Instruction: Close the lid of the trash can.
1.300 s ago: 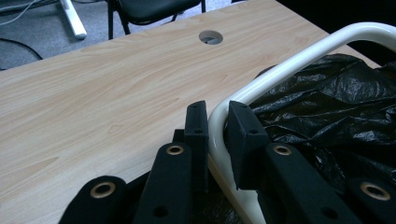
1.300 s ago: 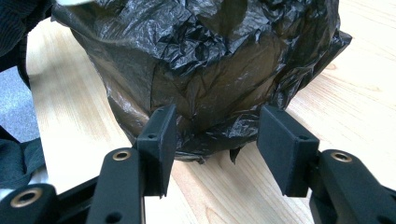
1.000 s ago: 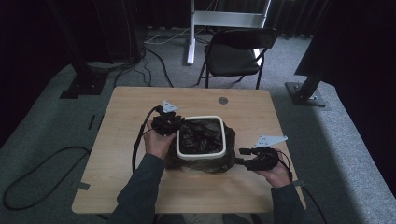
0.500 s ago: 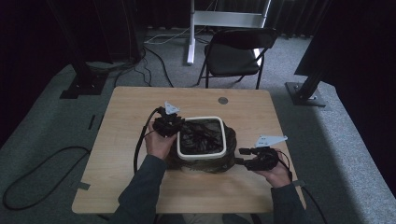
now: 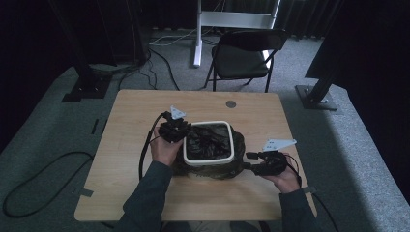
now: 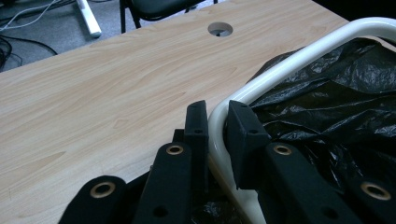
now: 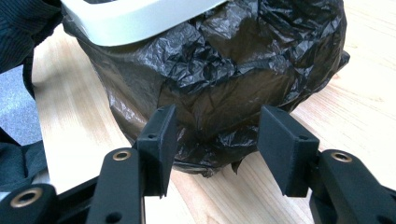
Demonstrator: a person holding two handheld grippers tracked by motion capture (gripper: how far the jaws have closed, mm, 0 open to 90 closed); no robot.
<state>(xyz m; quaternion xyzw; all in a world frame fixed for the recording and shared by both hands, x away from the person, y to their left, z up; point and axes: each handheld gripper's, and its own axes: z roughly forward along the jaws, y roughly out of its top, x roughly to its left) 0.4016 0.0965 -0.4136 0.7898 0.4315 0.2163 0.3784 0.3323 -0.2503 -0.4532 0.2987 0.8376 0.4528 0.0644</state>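
A small bin with a white rim [image 5: 208, 124] stands mid-table, lined and wrapped in a crinkled black plastic bag [image 5: 208, 143]. My left gripper [image 5: 180, 133] is at the bin's left side. In the left gripper view it [image 6: 218, 126] is shut on the white rim [image 6: 299, 56], one jaw outside and one inside against the bag [image 6: 336, 93]. My right gripper [image 5: 247, 155] sits low at the bin's right side. In the right gripper view it [image 7: 217, 140] is open, its jaws flanking the bag's lower bulge [image 7: 233, 70] without pressing it, under the rim [image 7: 130, 18].
The wooden table [image 5: 130, 121] has a round cable hole [image 5: 230, 104] behind the bin. A black folding chair [image 5: 244, 58] stands beyond the far edge. Cables [image 5: 38, 174] lie on the grey floor at left, and stand bases sit at both far corners.
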